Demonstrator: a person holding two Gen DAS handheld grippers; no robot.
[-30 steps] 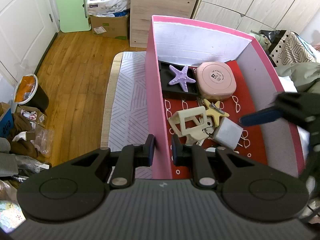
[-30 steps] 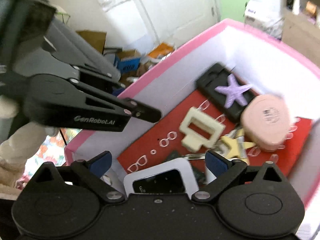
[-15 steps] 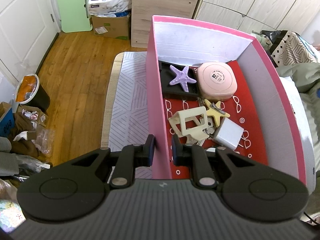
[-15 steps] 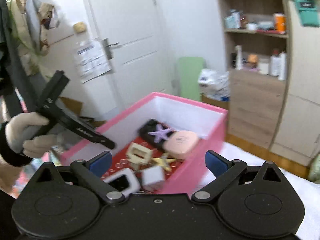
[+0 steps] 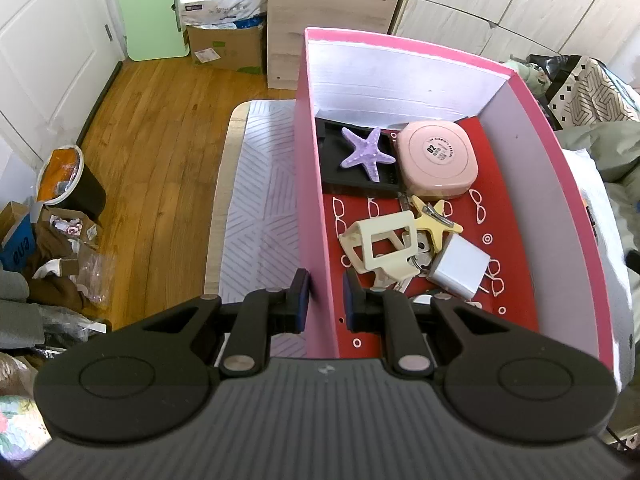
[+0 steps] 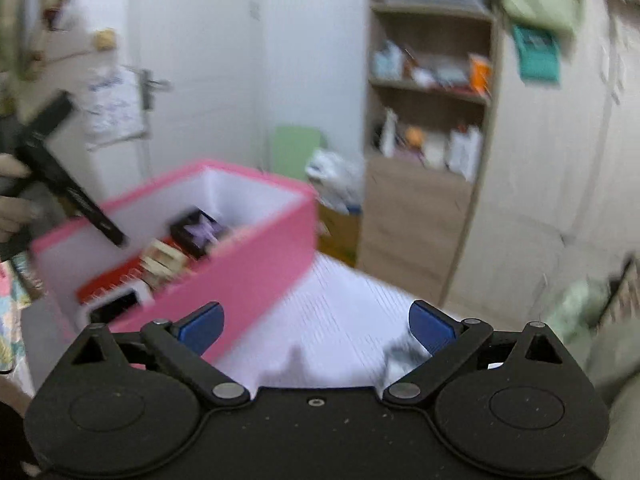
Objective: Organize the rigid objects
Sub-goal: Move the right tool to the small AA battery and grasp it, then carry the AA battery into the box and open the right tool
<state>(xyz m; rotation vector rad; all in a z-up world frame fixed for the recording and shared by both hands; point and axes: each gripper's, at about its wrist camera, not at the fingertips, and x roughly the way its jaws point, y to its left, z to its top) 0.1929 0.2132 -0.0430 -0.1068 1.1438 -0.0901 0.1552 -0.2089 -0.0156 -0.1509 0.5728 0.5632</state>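
A pink box (image 5: 316,208) with a red floor stands on a white patterned cover (image 5: 260,208). My left gripper (image 5: 325,300) is shut on the box's left wall, one pad outside and one inside. In the box lie a purple starfish (image 5: 366,156) on a black tray (image 5: 352,178), a pink round-cornered case (image 5: 438,158), a cream frame-shaped holder (image 5: 380,246), a yellow starfish (image 5: 434,220) and a white charger (image 5: 460,270). My right gripper (image 6: 316,322) is open and empty, outside the pink box (image 6: 240,272) to its right, above the cover (image 6: 340,312). That view is blurred.
Wooden floor (image 5: 152,152) lies left of the bed, with a bin (image 5: 68,184), bags and clutter. A wooden cabinet (image 5: 332,16) and a cardboard box (image 5: 224,44) stand beyond. Bedding (image 5: 592,120) is piled at the right. Open shelves (image 6: 428,120) and a wardrobe (image 6: 560,160) face the right gripper.
My right gripper has pulled out of the box and swung right, leaving the left wrist view. The left gripper and the box's contents have stayed put.
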